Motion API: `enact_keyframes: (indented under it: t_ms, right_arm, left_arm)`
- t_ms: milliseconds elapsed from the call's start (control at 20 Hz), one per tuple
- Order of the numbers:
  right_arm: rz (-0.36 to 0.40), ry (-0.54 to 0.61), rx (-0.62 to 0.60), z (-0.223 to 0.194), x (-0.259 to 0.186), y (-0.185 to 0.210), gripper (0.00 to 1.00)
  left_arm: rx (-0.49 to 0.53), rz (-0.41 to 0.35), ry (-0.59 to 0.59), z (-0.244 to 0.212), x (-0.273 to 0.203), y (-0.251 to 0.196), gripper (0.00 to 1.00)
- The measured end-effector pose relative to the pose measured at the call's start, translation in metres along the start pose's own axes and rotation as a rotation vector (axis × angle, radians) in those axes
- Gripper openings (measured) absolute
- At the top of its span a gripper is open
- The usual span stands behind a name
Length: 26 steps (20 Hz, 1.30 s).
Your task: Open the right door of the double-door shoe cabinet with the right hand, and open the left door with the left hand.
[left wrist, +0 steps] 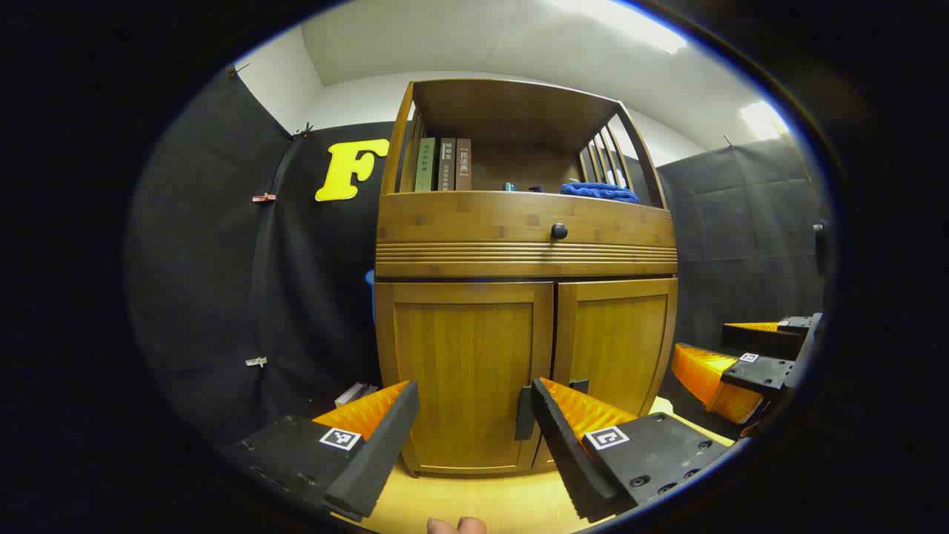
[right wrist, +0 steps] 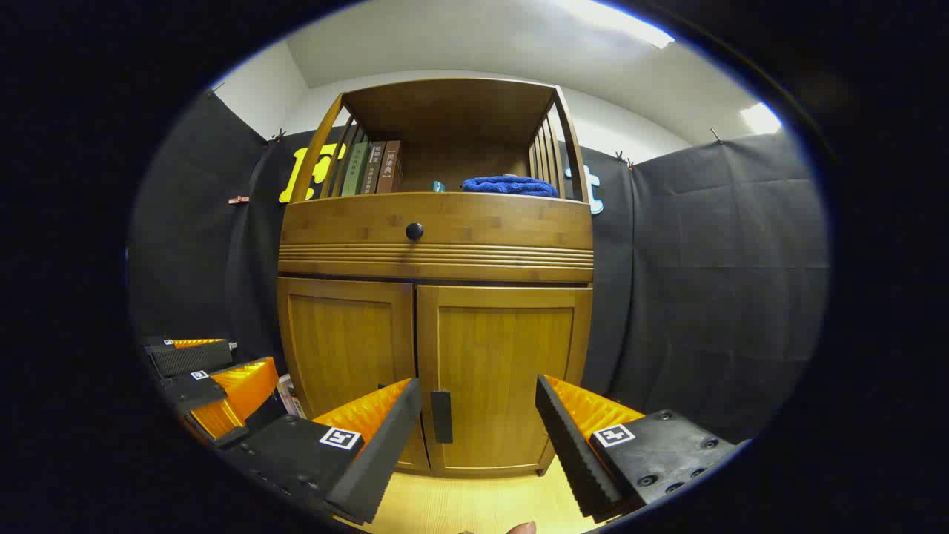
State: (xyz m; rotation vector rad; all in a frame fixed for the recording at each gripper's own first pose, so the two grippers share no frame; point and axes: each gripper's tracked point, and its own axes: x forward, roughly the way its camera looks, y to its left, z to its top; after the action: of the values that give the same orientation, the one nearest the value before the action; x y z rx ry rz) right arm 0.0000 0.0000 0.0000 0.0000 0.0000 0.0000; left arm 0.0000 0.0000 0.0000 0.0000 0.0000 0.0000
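Right gripper view puts the shoe cabinet (right wrist: pixel 436 311) at twelve o'clock, both doors closed; our right gripper (right wrist: pixel 478 415) gapes, grasping nothing, the right door's handle (right wrist: pixel 441 416) just ahead. Our left gripper (left wrist: pixel 474 419) is likewise spread, near the left door's handle (left wrist: pixel 524 413). We judge the doors rigid, light, hinged; pinch those slim handles
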Motion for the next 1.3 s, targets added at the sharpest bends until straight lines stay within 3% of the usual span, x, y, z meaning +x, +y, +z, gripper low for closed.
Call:
enact_keyframes:
  t_ms: [300,550,1300]
  right_arm:
    - [-0.004,0.020,-0.024,-0.021,0.016,-0.006,0.97]
    - [0.024,0.036,-0.044,-0.028,0.020,0.004,0.98]
    - [0.052,0.052,-0.028,-0.037,0.041,0.027,0.98]
  left_arm:
    - [-0.035,-0.016,0.043,-0.027,0.006,-0.003,0.94]
    - [0.038,-0.013,0.038,-0.028,0.009,-0.006,0.96]
    - [0.017,-0.029,-0.002,-0.022,0.012,-0.005,0.93]
